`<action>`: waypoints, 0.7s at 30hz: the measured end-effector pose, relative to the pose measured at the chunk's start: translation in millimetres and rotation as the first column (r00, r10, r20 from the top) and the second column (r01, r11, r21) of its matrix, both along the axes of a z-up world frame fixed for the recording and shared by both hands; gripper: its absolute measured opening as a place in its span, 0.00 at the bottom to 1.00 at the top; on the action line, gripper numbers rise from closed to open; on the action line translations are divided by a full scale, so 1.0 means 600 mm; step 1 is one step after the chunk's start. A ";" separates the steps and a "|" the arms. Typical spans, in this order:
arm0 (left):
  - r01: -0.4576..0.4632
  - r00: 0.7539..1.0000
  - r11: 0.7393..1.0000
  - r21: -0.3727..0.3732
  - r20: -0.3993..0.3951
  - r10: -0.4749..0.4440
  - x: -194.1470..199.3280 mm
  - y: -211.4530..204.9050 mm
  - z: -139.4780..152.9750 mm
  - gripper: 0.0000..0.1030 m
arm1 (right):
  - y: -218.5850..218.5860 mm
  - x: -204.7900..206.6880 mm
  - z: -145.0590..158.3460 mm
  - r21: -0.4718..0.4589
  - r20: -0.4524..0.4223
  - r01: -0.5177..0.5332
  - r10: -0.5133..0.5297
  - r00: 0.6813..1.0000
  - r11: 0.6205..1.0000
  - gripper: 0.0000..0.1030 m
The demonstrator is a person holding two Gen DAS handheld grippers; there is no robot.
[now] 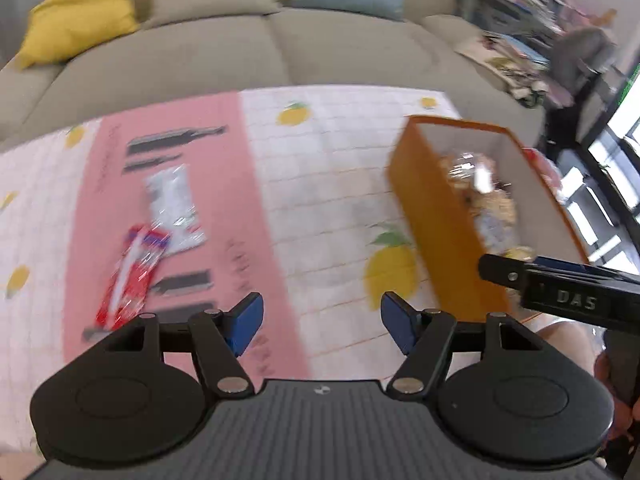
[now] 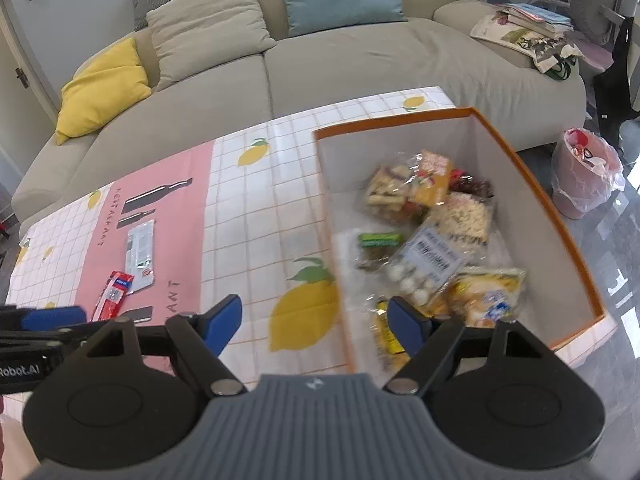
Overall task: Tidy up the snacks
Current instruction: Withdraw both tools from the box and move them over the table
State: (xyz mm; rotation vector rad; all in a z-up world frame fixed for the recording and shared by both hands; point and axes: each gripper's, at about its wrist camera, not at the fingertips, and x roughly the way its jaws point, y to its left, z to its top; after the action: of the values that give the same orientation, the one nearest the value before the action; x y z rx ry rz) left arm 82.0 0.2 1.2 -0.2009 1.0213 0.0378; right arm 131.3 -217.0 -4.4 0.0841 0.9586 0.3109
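An orange box [image 2: 532, 184] with white inner walls stands at the table's right end and holds several snack packets [image 2: 432, 240]; it also shows in the left wrist view [image 1: 436, 208]. A red snack packet [image 1: 132, 276] and a silver-white packet [image 1: 174, 206] lie on the pink strip of the tablecloth, left of centre; both show in the right wrist view, the red packet [image 2: 114, 294] and the silver packet [image 2: 140, 250]. My left gripper [image 1: 322, 320] is open and empty, above the cloth to the right of the red packet. My right gripper [image 2: 316, 324] is open and empty, over the box's near left wall.
The tablecloth [image 2: 256, 216] has a lemon print and a white grid. A beige sofa [image 2: 340, 64] with yellow, beige and blue cushions runs behind the table. A pink bin [image 2: 582, 172] stands on the floor at right. Magazines [image 2: 524, 28] lie on the sofa's right end.
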 end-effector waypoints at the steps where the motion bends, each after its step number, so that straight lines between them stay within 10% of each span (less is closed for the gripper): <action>1: -0.013 1.000 1.000 -0.003 -0.007 0.013 -0.009 0.012 -0.004 0.76 | 0.011 -0.009 -0.004 0.001 0.004 -0.003 0.003 1.000 1.000 0.76; 21: -0.222 0.975 0.974 -0.037 -0.034 0.221 -0.049 0.164 -0.110 0.76 | 0.176 -0.046 -0.118 -0.117 -0.058 -0.158 0.152 0.987 0.980 0.76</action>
State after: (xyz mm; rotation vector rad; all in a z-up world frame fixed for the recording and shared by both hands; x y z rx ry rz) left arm 52.8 98.6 -64.7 -0.3521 1.0261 0.2240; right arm 103.5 -111.3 -75.1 -0.0953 1.0326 0.3953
